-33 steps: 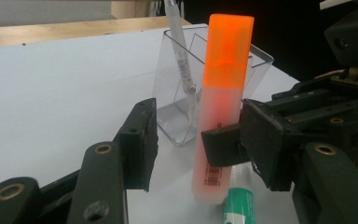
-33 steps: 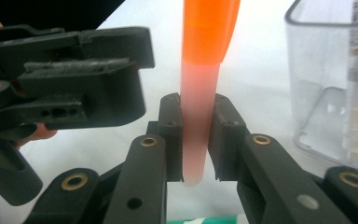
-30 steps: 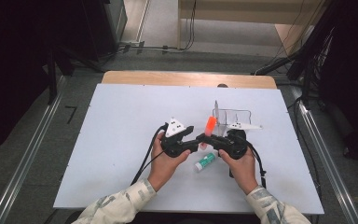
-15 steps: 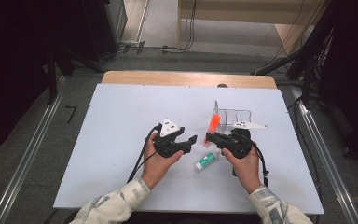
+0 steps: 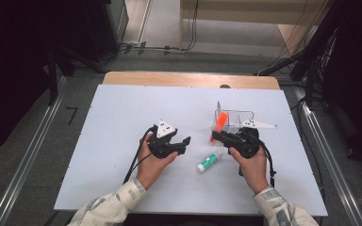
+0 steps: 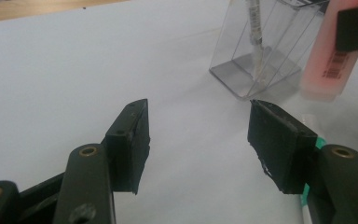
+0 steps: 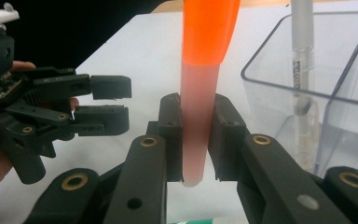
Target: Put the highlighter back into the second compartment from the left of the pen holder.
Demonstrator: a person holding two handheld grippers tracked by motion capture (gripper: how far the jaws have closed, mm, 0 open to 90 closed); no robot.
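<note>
A pink tube with an orange cap [image 5: 220,122] [image 7: 200,116] stands upright in my right gripper [image 5: 215,136] [image 7: 198,119], whose pads are shut on its lower body. The tube [image 6: 328,60] hangs just in front of a clear plastic holder [image 5: 235,118] [image 7: 307,93] [image 6: 256,60]. My left gripper [image 5: 185,145] [image 6: 198,126] hovers over the white table left of the tube. Its jaws have just been opening and nothing is between them. A small white tube with a green cap [image 5: 209,162] lies flat between the two hands.
The clear holder has a grey pen [image 7: 303,51] standing in it. The white table [image 5: 122,122] has bare room to the left and back. Cables [image 5: 134,162] trail from both grippers towards the front edge.
My left gripper has drawn back to the left, away from the pink tube and the right gripper, with its jaws wider. The right gripper has stayed put with the tube.
</note>
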